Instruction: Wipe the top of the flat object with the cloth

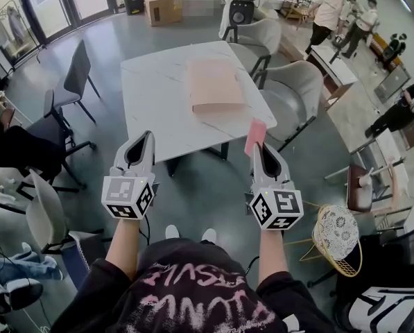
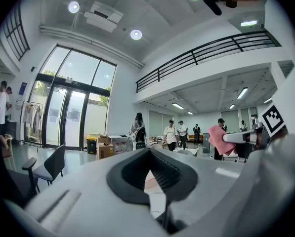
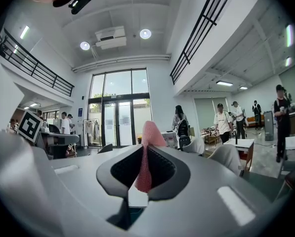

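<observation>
A flat pinkish-beige object (image 1: pixel 213 85) lies on the right half of the white table (image 1: pixel 154 96) ahead of me. Both grippers hover over the floor, short of the table's near edge. My right gripper (image 1: pixel 257 148) is shut on a pink cloth (image 1: pixel 255 134) that sticks up past its tips. In the right gripper view the cloth (image 3: pixel 146 132) is pinched between the jaws of that gripper (image 3: pixel 144 149). My left gripper (image 1: pixel 148 137) is shut with nothing in it; its jaws (image 2: pixel 149 152) meet at the tips. The left gripper view also shows the cloth (image 2: pixel 217 138) at the right.
Grey chairs (image 1: pixel 293 92) stand at the table's right side and dark chairs (image 1: pixel 75 75) at its left. A wicker stool (image 1: pixel 338 238) is near my right. Cardboard boxes (image 1: pixel 161 5) and several people (image 1: pixel 328 9) are at the far end of the room.
</observation>
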The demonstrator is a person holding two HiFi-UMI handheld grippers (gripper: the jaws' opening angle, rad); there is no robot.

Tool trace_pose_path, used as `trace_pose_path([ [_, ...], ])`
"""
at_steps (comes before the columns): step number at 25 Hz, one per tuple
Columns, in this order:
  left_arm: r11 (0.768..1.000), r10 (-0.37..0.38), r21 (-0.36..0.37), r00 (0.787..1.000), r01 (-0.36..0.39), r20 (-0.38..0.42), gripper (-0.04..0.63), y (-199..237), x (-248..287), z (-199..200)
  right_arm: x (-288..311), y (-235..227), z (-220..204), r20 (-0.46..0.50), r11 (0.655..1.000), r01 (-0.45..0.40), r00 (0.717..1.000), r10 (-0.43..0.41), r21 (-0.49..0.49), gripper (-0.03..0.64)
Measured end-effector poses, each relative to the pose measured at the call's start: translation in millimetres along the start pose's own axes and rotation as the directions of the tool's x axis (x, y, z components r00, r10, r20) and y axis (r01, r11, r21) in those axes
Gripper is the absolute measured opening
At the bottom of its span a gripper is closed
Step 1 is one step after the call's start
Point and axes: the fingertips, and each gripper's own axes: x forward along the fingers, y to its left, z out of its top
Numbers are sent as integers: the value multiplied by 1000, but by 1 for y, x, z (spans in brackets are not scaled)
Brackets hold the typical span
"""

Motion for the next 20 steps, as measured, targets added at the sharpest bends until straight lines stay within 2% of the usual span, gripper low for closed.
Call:
trace_pose_path([
  [5,1000,-10,-9,1000,10,-8,2,-8,3,-2,-3,-6,0,-5,1000,3,1000,-3,2,44],
  [20,1000,-14,25,1000,14,-2,2,-59,20,1,-20,-48,-5,2,1000,-8,1000,8,-9,44],
])
